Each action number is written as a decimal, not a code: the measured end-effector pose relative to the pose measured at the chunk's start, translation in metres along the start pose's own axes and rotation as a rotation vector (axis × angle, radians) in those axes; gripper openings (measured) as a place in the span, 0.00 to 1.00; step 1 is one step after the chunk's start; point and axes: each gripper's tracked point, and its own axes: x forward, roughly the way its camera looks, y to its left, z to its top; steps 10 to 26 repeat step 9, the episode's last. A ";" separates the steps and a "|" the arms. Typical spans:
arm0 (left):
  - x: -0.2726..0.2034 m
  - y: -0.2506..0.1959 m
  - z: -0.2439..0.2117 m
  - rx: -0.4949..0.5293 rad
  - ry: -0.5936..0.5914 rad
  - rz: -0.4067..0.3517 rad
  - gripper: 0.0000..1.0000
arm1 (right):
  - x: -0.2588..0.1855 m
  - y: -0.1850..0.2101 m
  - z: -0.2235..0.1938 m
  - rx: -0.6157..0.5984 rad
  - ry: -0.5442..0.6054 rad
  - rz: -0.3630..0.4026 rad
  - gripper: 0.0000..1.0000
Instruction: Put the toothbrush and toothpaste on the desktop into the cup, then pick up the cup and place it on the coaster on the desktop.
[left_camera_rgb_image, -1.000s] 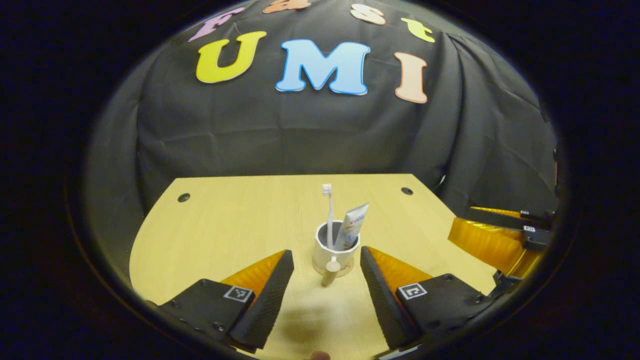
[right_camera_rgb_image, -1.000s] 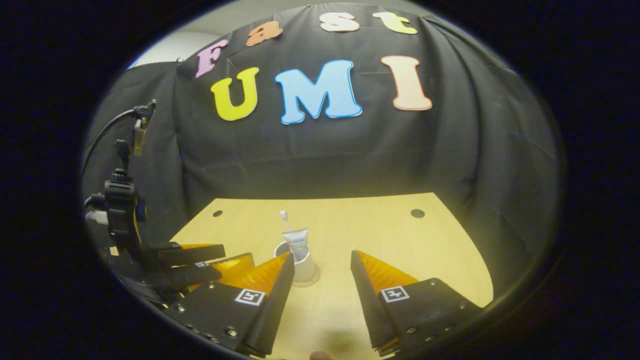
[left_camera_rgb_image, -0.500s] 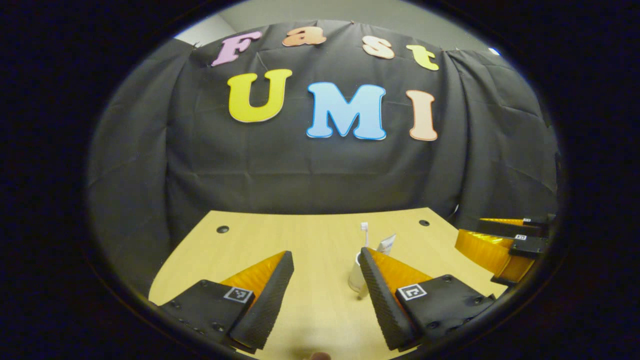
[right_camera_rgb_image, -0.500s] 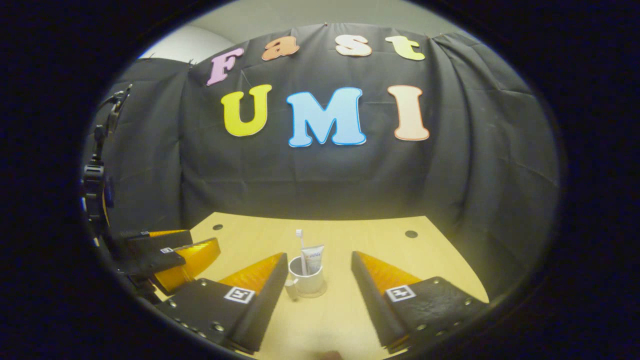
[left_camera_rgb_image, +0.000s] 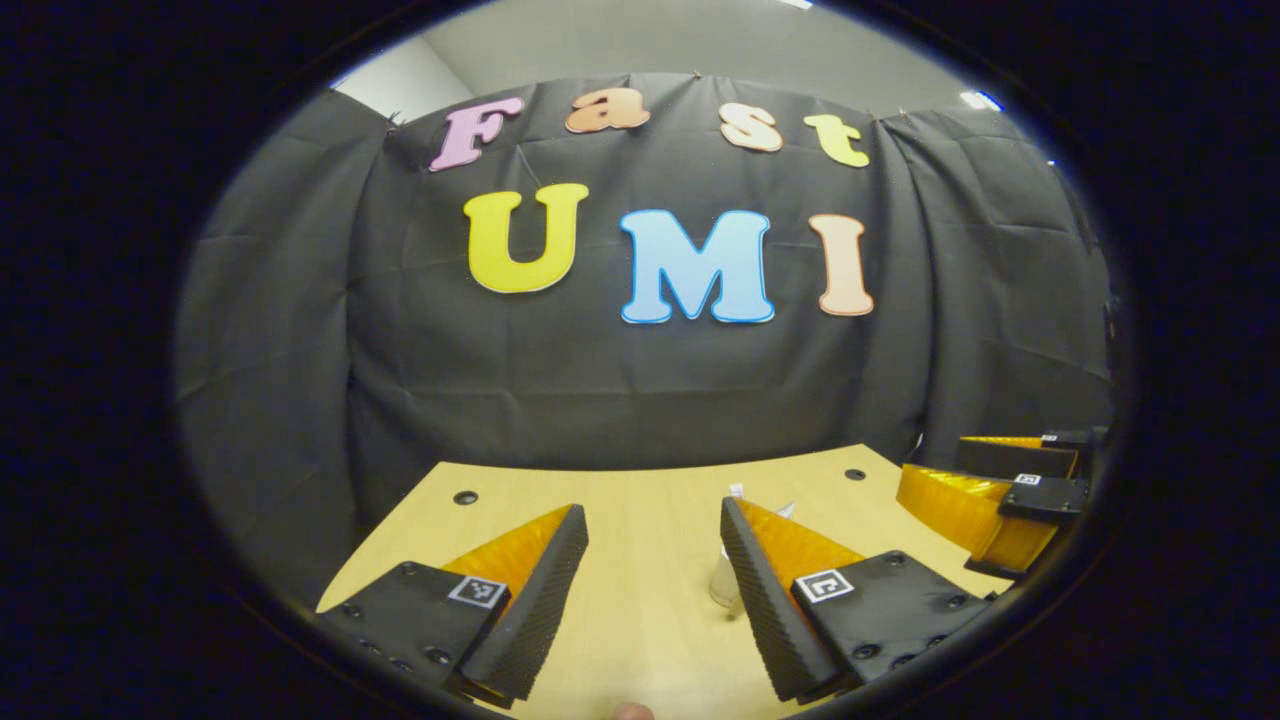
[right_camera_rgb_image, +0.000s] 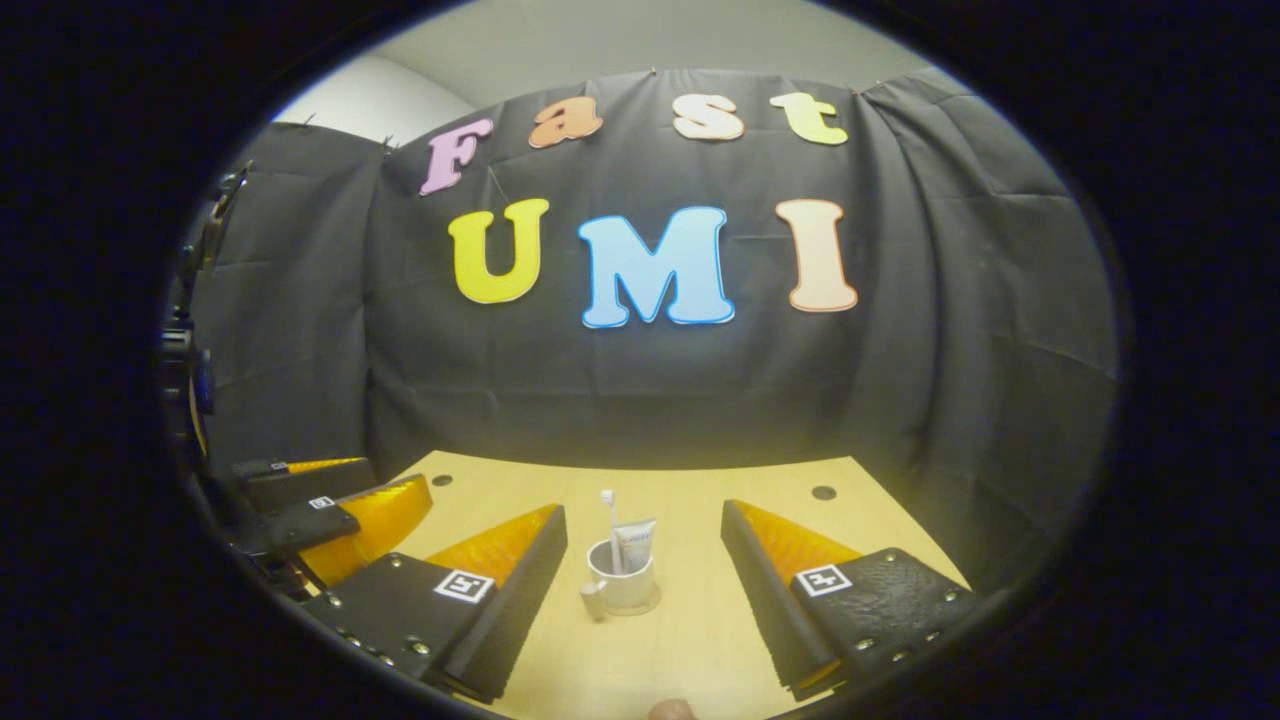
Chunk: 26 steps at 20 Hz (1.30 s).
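Observation:
A white cup (right_camera_rgb_image: 622, 583) with a side handle stands upright on a thin round coaster (right_camera_rgb_image: 654, 606) on the wooden desktop (right_camera_rgb_image: 700, 640). A white toothbrush (right_camera_rgb_image: 607, 520) and a toothpaste tube (right_camera_rgb_image: 634, 544) stand in it. My right gripper (right_camera_rgb_image: 642, 514) is open, and the cup sits farther off between its fingers, untouched. My left gripper (left_camera_rgb_image: 652, 510) is open and holds nothing. In the left gripper view the cup (left_camera_rgb_image: 720, 582) is mostly hidden behind one finger, with the toothbrush head (left_camera_rgb_image: 736, 490) poking above it.
The other gripper (left_camera_rgb_image: 935, 458) hangs at the desktop's right edge in the left gripper view. The other gripper (right_camera_rgb_image: 395, 473) is at the left in the right gripper view. Two cable holes (right_camera_rgb_image: 823, 492) (right_camera_rgb_image: 436, 480) mark the desk's far corners, and black cloth hangs behind.
Both grippers have drawn back from the cup and tilted up, so the cup looks smaller and lower. In the left gripper view it has slid behind one finger.

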 end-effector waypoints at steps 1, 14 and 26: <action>0.000 -0.001 0.001 0.000 -0.006 -0.002 0.89 | -0.002 0.001 0.001 -0.001 -0.002 0.004 0.94; 0.002 -0.003 0.002 0.001 -0.033 -0.019 0.89 | -0.008 -0.004 0.006 -0.017 -0.024 -0.024 0.94; 0.002 -0.003 0.002 0.001 -0.033 -0.019 0.89 | -0.008 -0.004 0.006 -0.017 -0.024 -0.024 0.94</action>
